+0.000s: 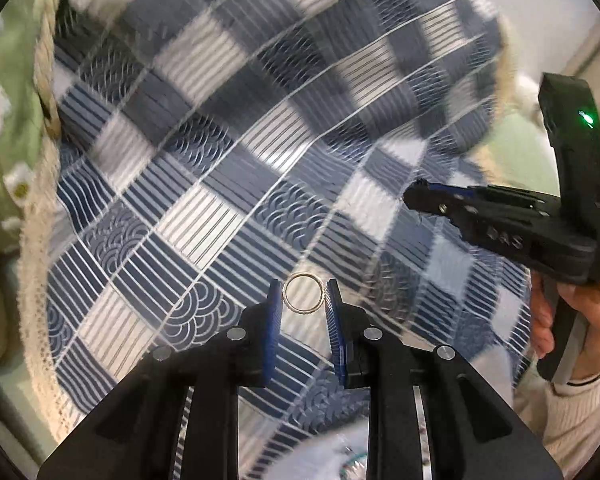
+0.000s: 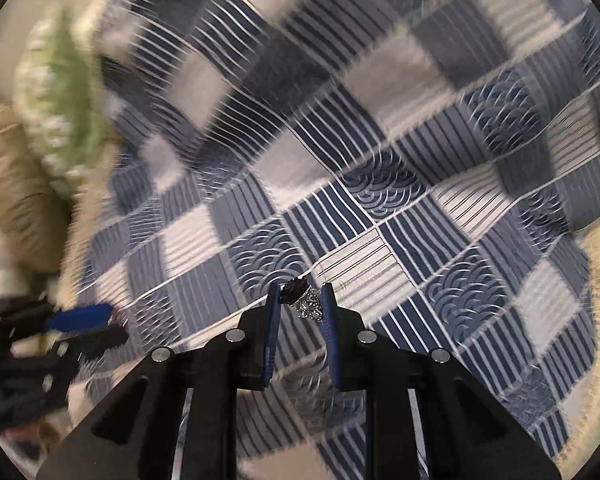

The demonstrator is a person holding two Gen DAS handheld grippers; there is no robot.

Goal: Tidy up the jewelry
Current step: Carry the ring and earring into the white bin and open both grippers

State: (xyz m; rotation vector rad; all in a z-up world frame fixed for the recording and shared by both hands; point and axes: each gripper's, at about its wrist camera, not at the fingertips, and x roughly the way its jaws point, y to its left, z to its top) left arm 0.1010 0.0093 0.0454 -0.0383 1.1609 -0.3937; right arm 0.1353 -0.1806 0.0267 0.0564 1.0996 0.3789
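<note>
Left wrist view: the left gripper (image 1: 303, 294) pinches a thin gold ring (image 1: 302, 293) between its blue pads (image 1: 274, 312), above a blue-and-white checked cloth (image 1: 204, 184). To the right, the right gripper (image 1: 414, 194) is held by a hand (image 1: 572, 320); whether its jaws are apart there I cannot tell.

Right wrist view: the right gripper (image 2: 300, 300) clamps a silver ornament with a dark stone (image 2: 306, 300) at its fingertips, over the same cloth (image 2: 380, 160). The left gripper (image 2: 100, 320) shows blurred at the left edge.

You see a blue-and-white patchwork cloth (image 1: 228, 184) of stripes and wave arcs, a pale gold ring (image 1: 302, 293), blue-padded black tongs (image 1: 303, 300), and green daisy-print fabric (image 1: 4, 120).
</note>
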